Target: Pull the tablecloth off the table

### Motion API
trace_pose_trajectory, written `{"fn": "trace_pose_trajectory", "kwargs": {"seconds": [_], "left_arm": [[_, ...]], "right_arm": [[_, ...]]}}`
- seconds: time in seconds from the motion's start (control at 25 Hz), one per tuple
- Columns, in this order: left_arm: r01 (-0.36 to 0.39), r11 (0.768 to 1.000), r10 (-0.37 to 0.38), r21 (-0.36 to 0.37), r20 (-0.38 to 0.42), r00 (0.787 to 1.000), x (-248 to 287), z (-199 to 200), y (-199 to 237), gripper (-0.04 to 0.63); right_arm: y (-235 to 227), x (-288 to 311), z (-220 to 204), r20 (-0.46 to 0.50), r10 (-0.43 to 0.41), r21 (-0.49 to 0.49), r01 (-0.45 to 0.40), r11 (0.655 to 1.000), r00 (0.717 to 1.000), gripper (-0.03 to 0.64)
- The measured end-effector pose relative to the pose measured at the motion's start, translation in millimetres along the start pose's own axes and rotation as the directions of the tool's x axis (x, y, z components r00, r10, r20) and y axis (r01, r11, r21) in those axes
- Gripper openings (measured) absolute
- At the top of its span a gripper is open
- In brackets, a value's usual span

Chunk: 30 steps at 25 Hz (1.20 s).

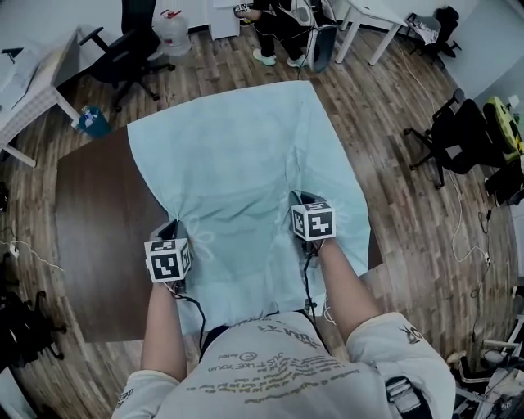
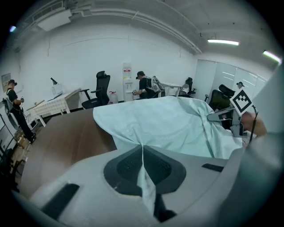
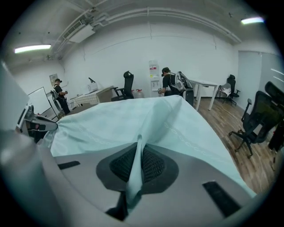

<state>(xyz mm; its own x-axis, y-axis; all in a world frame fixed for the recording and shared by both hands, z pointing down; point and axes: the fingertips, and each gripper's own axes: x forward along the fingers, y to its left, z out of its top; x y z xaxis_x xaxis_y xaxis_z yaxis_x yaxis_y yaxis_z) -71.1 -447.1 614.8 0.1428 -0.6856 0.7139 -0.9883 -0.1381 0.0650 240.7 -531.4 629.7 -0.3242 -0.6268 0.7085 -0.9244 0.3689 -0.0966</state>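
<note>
A pale turquoise tablecloth (image 1: 237, 164) lies over part of a dark brown table (image 1: 94, 221), its near edge hanging toward the person. My left gripper (image 1: 173, 224) is shut on a pinched fold of the cloth near its left edge; in the left gripper view the tablecloth (image 2: 151, 124) runs up from between the dark pads (image 2: 126, 166). My right gripper (image 1: 301, 199) is shut on another fold further right, and the right gripper view shows the tablecloth (image 3: 115, 122) squeezed between its pads (image 3: 153, 166). The cloth wrinkles toward both grips.
Wooden floor surrounds the table. Black office chairs (image 1: 123, 49) stand at the back left and at the right (image 1: 458, 135). White desks (image 1: 29, 82) line the far walls. A seated person (image 1: 274, 24) is beyond the table's far end, another person (image 2: 13, 108) stands far left.
</note>
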Motion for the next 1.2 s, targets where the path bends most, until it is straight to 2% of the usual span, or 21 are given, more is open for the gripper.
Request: {"fn": "trace_pose_trajectory", "kwargs": {"seconds": [0.2, 0.36, 0.56, 0.72, 0.96, 1.08, 1.2], "left_arm": [[0.001, 1.000, -0.003, 0.017, 0.105, 0.994, -45.0, 24.9, -1.0, 0.014], [0.003, 0.998, -0.014, 0.055, 0.192, 0.981, -84.0, 42.3, -3.2, 0.013], [-0.001, 0.996, -0.026, 0.086, 0.314, 0.949, -133.4, 67.5, -3.5, 0.014], [0.004, 0.995, -0.045, 0.104, 0.393, 0.919, -170.6, 79.4, -9.1, 0.014], [-0.009, 0.993, -0.054, 0.122, 0.501, 0.864, -222.8, 82.5, -11.0, 0.014], [-0.022, 0.991, -0.050, 0.132, 0.523, 0.851, -236.9, 75.4, -7.7, 0.014], [-0.037, 0.990, -0.040, 0.135, 0.526, 0.849, -241.3, 70.0, -1.8, 0.014]], "right_arm": [[41.7, -44.9, 28.5, 0.118, 0.067, -0.070, -0.059, 0.996, 0.991, 0.017], [84.6, -81.4, 46.0, 0.198, 0.112, -0.138, -0.085, 0.987, 0.974, 0.018], [138.5, -125.5, 66.8, 0.304, 0.170, -0.194, -0.114, 0.974, 0.937, 0.018], [178.4, -163.3, 76.2, 0.391, 0.206, -0.223, -0.124, 0.967, 0.897, 0.018], [205.3, -210.6, 80.0, 0.512, 0.197, -0.221, -0.093, 0.971, 0.836, 0.018], [207.4, -222.3, 73.6, 0.539, 0.173, -0.203, -0.073, 0.977, 0.824, 0.017], [210.6, -226.6, 70.4, 0.550, 0.147, -0.179, -0.056, 0.982, 0.822, 0.017]]}}
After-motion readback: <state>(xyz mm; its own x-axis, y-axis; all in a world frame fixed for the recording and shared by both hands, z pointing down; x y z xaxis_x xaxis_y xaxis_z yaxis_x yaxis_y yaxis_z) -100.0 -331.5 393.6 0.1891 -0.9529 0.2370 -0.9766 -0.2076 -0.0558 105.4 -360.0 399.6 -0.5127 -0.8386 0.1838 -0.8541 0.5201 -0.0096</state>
